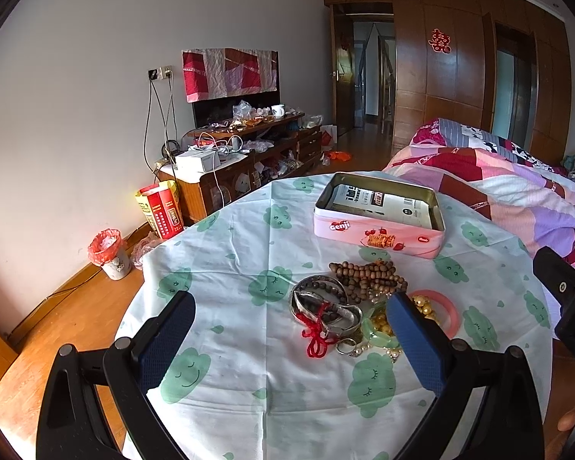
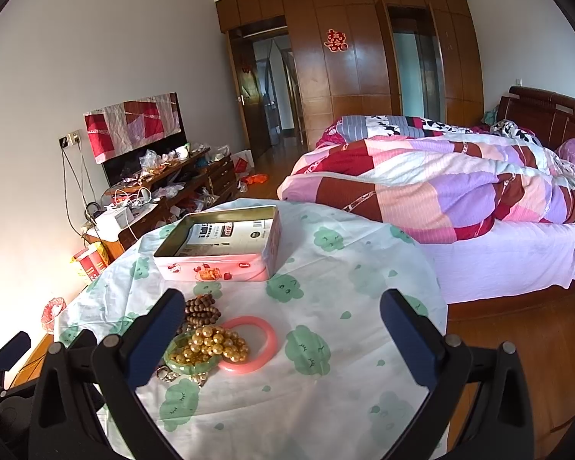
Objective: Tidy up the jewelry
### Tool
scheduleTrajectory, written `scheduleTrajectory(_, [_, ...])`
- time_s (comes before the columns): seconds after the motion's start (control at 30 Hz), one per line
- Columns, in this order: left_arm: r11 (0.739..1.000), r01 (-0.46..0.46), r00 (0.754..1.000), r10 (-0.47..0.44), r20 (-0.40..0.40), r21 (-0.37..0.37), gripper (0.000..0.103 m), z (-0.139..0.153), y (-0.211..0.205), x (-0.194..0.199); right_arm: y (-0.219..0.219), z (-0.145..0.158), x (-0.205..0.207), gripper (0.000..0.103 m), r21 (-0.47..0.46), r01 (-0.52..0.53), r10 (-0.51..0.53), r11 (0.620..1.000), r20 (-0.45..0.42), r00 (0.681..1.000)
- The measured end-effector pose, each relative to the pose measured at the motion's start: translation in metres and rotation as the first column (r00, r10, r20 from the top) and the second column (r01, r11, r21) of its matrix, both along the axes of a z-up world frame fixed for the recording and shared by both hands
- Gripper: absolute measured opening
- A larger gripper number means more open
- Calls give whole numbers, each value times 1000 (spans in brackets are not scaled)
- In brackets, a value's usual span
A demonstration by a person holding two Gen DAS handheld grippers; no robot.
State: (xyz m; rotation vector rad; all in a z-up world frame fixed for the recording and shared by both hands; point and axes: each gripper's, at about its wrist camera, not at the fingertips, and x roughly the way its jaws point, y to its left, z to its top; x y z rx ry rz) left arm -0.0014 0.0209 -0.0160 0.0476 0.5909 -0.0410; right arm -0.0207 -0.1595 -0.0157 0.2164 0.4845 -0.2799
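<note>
Both tongs, L (image 1: 290, 320) & R (image 2: 281, 316), spread wide, holding nothing.

Taking the open pink tin (image 1: 379, 212) as landmark: the jewelry heap (image 1: 364, 306) lies just in front of it on the worktop (image 1: 249, 253), with only a narrow strip of cloth between. Left of the tin and heap the cloth is bare and wide. Right of the heap, in the right wrist view, bare cloth runs to the worktop edge. The bed (image 2: 460, 199) crowds close behind and right of the tin.
</note>
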Motion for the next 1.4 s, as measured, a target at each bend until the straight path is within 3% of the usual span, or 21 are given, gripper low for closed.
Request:
scheduleTrajectory(0.53, [1000, -4, 999, 5, -42, 11, 100, -13, 1, 19, 0, -11, 10, 103, 7, -25, 26, 1000, -30, 999])
scheduleTrajectory(0.7, [1000, 20, 992, -21, -126, -12, 100, -36, 14, 40, -8, -25, 21, 103, 41, -62, 64, 997, -64, 996])
scheduleTrajectory(0.8, [999, 5, 985, -13, -173, -46, 100, -52, 29, 51, -14, -38, 28, 86, 70, -80, 87, 994, -105, 991])
scheduleTrajectory(0.87, [998, 19, 981, -31, -189, -65, 100, -58, 36, 56, -18, -48, 36, 68, 123, -116, 132, 986, -137, 982])
scheduleTrajectory(0.9, [997, 28, 981, -41, -191, -69, 100, -60, 38, 58, -19, -54, 40, 66, 157, -134, 158, 978, -154, 975])
scheduleTrajectory(1.07, [995, 87, 983, -95, -158, -59, 100, -67, 40, 63, -14, -73, 57, 66, 250, -213, 265, 944, -198, 944])
scheduleTrajectory(1.2, [986, 137, 974, -152, -171, -98, 89, -71, 42, 69, 5, -73, 70, 66, 216, -294, 337, 931, -205, 919])
scheduleTrajectory(1.27, [980, 156, 968, -176, -179, -123, 87, -72, 42, 70, 8, -76, 80, 66, 208, -313, 357, 927, -228, 906])
scheduleTrajectory(1.4, [972, 184, 957, -211, -199, -147, 73, -74, 39, 75, 18, -89, 99, 66, 206, -340, 389, 918, -292, 874])
